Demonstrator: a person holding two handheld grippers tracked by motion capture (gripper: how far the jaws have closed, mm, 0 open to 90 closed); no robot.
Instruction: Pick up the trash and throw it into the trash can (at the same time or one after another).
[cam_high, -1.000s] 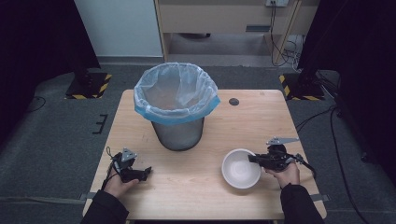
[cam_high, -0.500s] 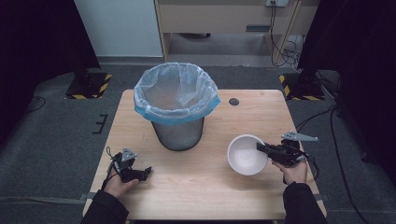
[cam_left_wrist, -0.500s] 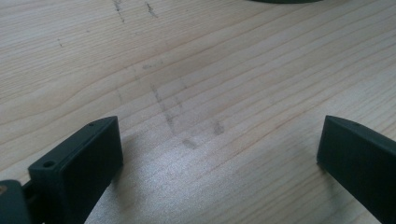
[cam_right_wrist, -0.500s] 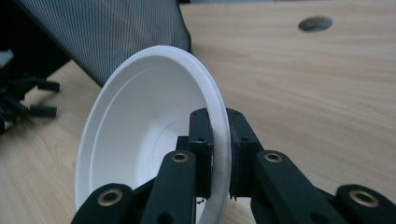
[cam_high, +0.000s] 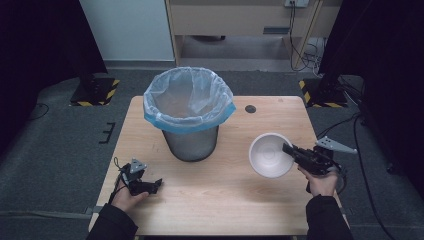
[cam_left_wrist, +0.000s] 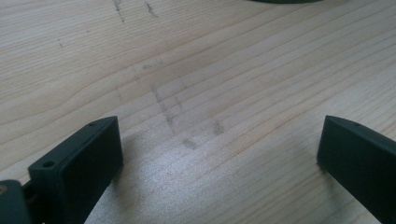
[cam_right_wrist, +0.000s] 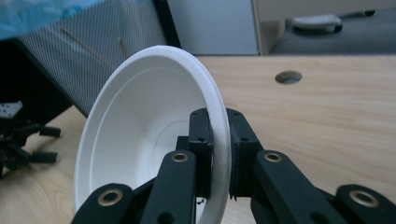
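High view: round white paper bowl (cam_high: 270, 155) lifted over the right of the pale wooden desk (cam_high: 215, 210), right of the mesh bin with blue-rimmed liner (cam_high: 189, 112).
Right gripper (cam_right_wrist: 219, 154): fingers pinching the bowl's rim, bowl tilted.
Left gripper (cam_high: 142, 182): near left on the desk, fingers spread wide, nothing between.

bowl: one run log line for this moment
right tool: shut on white bowl rim, lifted, tilted | left tool: open on table | bin: upright
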